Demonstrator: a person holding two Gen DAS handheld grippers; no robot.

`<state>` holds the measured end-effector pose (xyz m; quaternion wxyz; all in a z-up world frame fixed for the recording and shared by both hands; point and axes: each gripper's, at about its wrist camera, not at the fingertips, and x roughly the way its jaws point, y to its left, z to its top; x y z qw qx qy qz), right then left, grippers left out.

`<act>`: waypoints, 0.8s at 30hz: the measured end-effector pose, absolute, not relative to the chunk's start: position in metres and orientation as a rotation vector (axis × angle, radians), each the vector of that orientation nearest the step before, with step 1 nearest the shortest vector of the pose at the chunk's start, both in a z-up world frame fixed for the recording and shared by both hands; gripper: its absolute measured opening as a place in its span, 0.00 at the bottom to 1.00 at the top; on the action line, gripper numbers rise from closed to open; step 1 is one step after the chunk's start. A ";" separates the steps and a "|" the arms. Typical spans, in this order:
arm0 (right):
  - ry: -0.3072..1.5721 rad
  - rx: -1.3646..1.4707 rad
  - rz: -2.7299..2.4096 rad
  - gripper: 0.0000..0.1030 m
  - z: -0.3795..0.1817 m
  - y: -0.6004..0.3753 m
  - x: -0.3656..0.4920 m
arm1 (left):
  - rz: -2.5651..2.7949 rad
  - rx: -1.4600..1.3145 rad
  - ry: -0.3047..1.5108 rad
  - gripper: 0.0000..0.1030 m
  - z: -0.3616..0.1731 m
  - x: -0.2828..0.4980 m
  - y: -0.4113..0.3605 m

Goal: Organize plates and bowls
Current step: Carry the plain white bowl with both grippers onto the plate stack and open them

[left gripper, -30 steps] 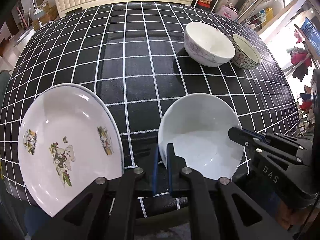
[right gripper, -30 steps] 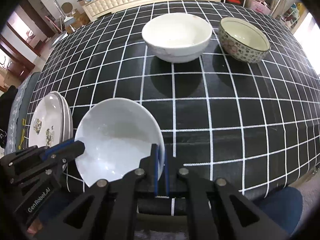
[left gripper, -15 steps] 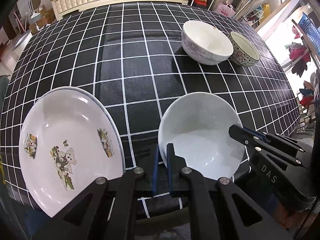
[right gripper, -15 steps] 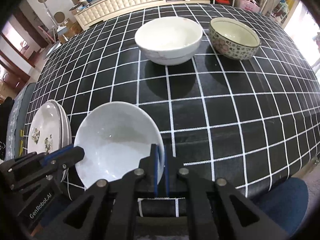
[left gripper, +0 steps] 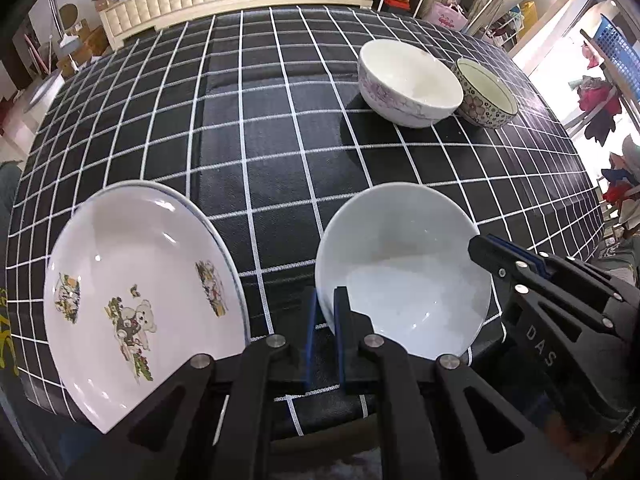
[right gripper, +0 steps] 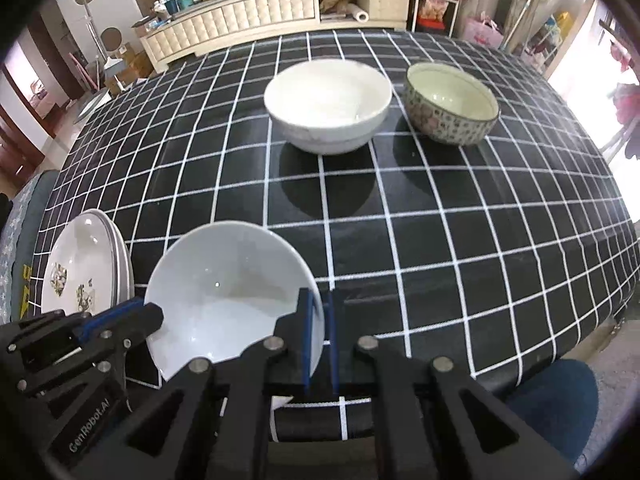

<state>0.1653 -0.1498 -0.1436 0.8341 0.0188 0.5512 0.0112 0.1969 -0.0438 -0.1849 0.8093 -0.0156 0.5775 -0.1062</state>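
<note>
A plain white bowl [left gripper: 404, 276] is held above the near edge of the checked table by both grippers. My left gripper [left gripper: 325, 304] is shut on its left rim. My right gripper [right gripper: 319, 312] is shut on its right rim; the bowl also shows in the right wrist view [right gripper: 232, 292]. A stack of white plates with a bear picture [left gripper: 136, 292] lies at the near left, also seen in the right wrist view [right gripper: 80, 272]. A large white bowl [left gripper: 408, 80] and a small patterned bowl [left gripper: 486, 96] stand side by side at the far right.
The table carries a black cloth with white grid lines [left gripper: 260, 120]. A cream cabinet [right gripper: 240, 16] stands beyond the far edge. A blue seat cushion [right gripper: 560, 404] lies below the near edge. Clutter and a blue basket [left gripper: 616, 52] sit to the right.
Both grippers have risen with the white bowl between them, so more of the table and room shows. The plates and the two far bowls have stayed in place.
</note>
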 end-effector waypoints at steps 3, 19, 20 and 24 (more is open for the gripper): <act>1.135 0.019 0.008 0.11 -0.137 -0.151 0.164 | -0.225 -0.042 1.208 0.07 -0.178 0.197 -0.042; 0.996 0.075 0.003 0.58 -0.087 -0.181 0.175 | -0.247 -0.067 1.155 0.35 -0.143 0.217 -0.052; 0.994 0.081 0.012 0.59 -0.084 -0.184 0.177 | -0.251 -0.069 1.153 0.36 -0.140 0.219 -0.054; 0.981 0.076 0.041 0.61 -0.070 -0.196 0.191 | -0.271 -0.047 1.146 0.42 -0.129 0.230 -0.064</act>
